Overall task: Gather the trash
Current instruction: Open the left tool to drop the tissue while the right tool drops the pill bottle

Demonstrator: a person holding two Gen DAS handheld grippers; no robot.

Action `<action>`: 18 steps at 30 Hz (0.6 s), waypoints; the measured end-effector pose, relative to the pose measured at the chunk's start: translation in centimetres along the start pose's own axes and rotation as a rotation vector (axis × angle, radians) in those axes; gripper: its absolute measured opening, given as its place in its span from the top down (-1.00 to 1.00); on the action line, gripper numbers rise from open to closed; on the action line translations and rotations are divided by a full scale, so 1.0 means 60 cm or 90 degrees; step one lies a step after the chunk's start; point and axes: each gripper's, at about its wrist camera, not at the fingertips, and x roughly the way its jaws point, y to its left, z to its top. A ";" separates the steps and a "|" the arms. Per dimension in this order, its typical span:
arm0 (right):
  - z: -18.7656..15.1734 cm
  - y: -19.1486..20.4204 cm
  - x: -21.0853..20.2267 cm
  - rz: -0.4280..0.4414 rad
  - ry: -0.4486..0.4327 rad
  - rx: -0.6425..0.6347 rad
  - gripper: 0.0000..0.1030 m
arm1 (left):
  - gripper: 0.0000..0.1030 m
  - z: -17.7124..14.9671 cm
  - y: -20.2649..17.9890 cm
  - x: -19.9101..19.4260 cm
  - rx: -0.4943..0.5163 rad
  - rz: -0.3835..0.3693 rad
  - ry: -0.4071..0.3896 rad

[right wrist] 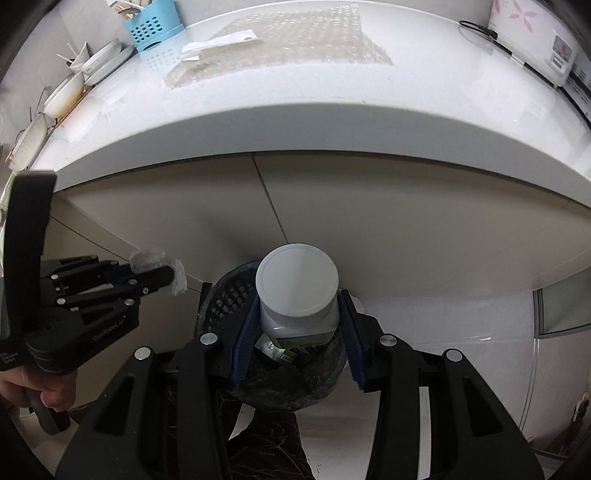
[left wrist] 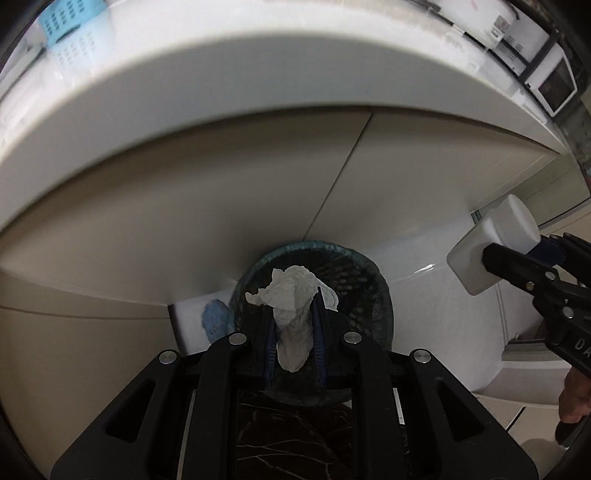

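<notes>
One crumpled white paper tissue [left wrist: 291,314] is pinched between the two blue-padded fingers of the left gripper [left wrist: 293,321], which hangs directly above one round dark mesh waste basket lined with a greenish plastic bag [left wrist: 373,295]. The basket stands on the pale floor against the beige cabinet doors [left wrist: 221,206], below the edge of the white countertop [right wrist: 295,122]. One white plastic jar with a ribbed white screw lid [right wrist: 297,291] is clamped between the two blue pads of the right gripper [right wrist: 297,325], also held over the same basket; a green label shows on the jar's lower part. On the countertop lie one sheet of clear bubble wrap [right wrist: 295,40], one light-blue perforated plastic holder [right wrist: 153,27], a row of several white dishes in a rack [right wrist: 70,85] at the left, and one white rice cooker with pink flowers [right wrist: 535,40] at the right.
</notes>
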 end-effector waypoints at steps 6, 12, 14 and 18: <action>-0.018 -0.007 0.025 -0.013 0.013 0.010 0.22 | 0.69 0.000 -0.009 0.033 0.004 -0.003 0.024; -0.033 -0.018 0.039 -0.021 0.030 0.019 0.22 | 0.68 -0.014 -0.021 0.051 0.024 -0.007 0.041; -0.030 -0.015 0.043 -0.019 0.034 0.022 0.22 | 0.66 -0.017 -0.023 0.055 0.029 -0.013 0.046; -0.034 -0.016 0.047 -0.016 0.042 0.030 0.22 | 0.53 -0.021 -0.037 0.059 0.043 -0.012 0.041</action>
